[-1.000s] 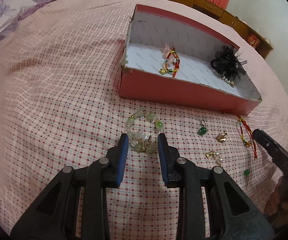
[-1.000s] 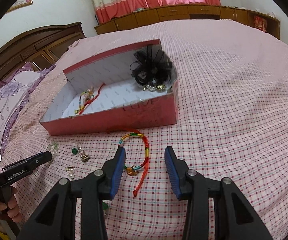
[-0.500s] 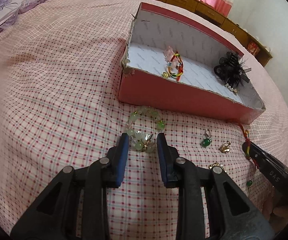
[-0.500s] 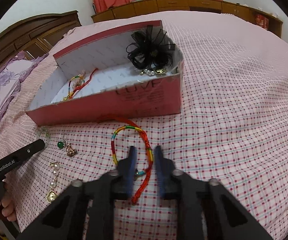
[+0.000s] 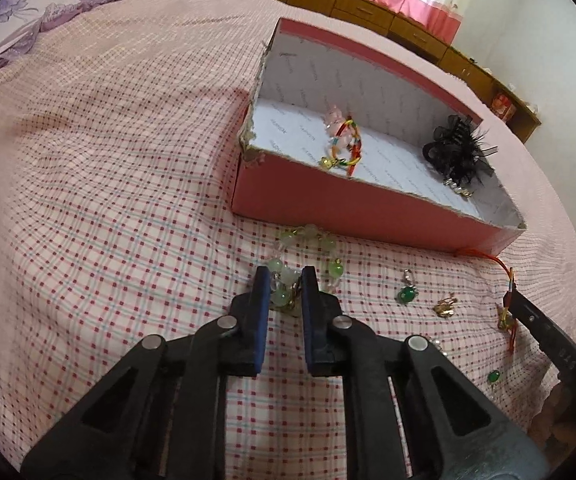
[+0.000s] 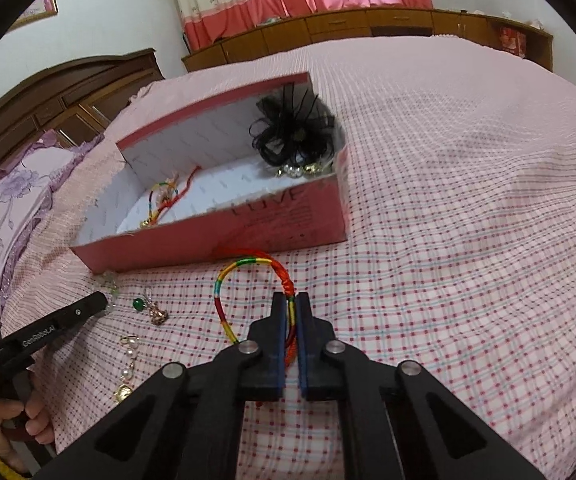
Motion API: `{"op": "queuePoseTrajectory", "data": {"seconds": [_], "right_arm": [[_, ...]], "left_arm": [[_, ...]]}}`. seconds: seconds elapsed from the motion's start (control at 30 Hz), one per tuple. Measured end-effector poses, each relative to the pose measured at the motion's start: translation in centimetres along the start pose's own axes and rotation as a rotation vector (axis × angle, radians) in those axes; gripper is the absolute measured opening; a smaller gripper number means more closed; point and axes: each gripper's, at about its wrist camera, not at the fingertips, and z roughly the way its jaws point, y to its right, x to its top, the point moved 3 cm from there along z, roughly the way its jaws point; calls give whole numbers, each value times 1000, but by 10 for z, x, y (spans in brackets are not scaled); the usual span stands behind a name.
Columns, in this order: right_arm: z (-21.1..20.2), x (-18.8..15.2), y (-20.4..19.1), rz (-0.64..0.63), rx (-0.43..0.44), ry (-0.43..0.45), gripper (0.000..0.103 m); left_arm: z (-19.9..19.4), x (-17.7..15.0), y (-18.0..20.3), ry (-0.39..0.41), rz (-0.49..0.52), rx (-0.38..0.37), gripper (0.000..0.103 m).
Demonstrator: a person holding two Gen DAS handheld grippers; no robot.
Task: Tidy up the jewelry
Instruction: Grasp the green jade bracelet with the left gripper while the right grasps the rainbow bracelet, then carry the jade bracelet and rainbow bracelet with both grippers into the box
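Observation:
A pale green bead bracelet (image 5: 312,240) lies on the checked bedspread just in front of the pink box (image 5: 352,204). My left gripper (image 5: 283,280) is shut on its near beads. My right gripper (image 6: 291,304) is shut on a rainbow cord bracelet (image 6: 243,264) that lies in front of the box (image 6: 271,220). In the box are another rainbow cord bracelet (image 5: 348,144) and a black feather hair clip (image 5: 456,152). Loose on the bedspread are a green stone earring (image 5: 407,293), a gold earring (image 5: 444,307) and a pearl earring (image 6: 129,360).
The bed fills both views, with a purple flowered pillow (image 6: 15,196) and a dark wooden headboard (image 6: 59,92) at the left. Low wooden cabinets (image 6: 348,28) under pink curtains stand along the far wall. A small green bead (image 5: 494,377) lies near the right gripper's arm.
Both grippers have moved forward and down and closed: the left one onto the green bead bracelet, the right one onto the rainbow cord bracelet.

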Motion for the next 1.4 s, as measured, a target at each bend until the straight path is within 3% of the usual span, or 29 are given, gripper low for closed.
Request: {"op": "queuePoseTrajectory", "data": {"seconds": [0.7, 1.07, 1.4], "right_arm": [[-82, 11, -5, 0, 29, 180, 6], [-130, 35, -24, -32, 79, 316, 6], [-146, 63, -42, -68, 109, 397, 6]], "left_arm": [[-98, 19, 50, 236, 107, -122, 6], [-142, 37, 70, 369, 168, -126, 6], [-154, 57, 74, 439, 185, -112, 6]]}}
